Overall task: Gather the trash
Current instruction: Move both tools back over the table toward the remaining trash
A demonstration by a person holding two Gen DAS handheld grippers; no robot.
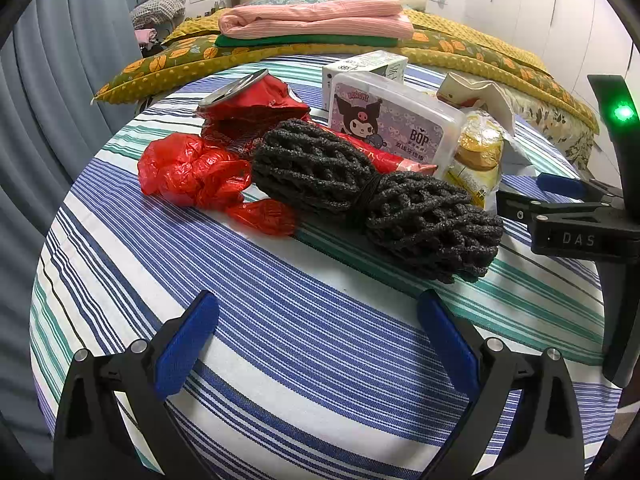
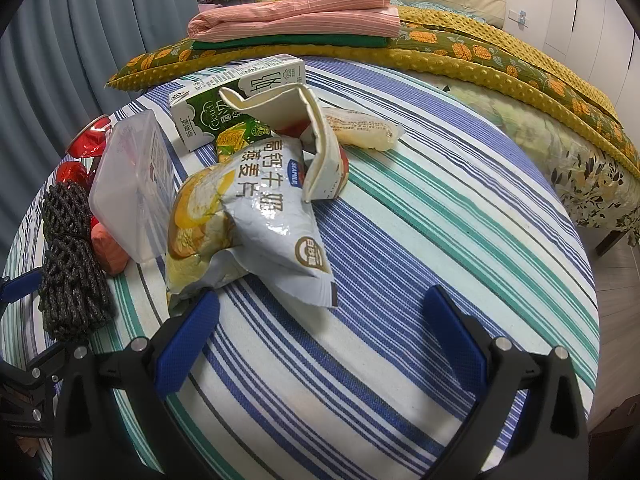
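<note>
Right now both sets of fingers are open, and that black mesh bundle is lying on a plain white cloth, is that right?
Not quite. The black mesh bundle lies on a striped cloth, blue and green on white, as the left wrist view shows. Both sets of fingers are indeed open.

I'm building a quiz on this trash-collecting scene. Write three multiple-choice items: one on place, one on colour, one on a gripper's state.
1. Where does the black foam net lie?
A. on the striped cloth
B. on the pink folded fabric
C. inside the clear box

2. What colour is the crumpled plastic bag beside the net?
A. green
B. red
C. white

3. How is the left gripper?
A. shut on the net
B. shut on the bag
C. open, holding nothing

Answers: 1 A, the net rests on the striped cloth. 2 B, it is plainly red. 3 C, its blue fingers stand wide apart.
</note>
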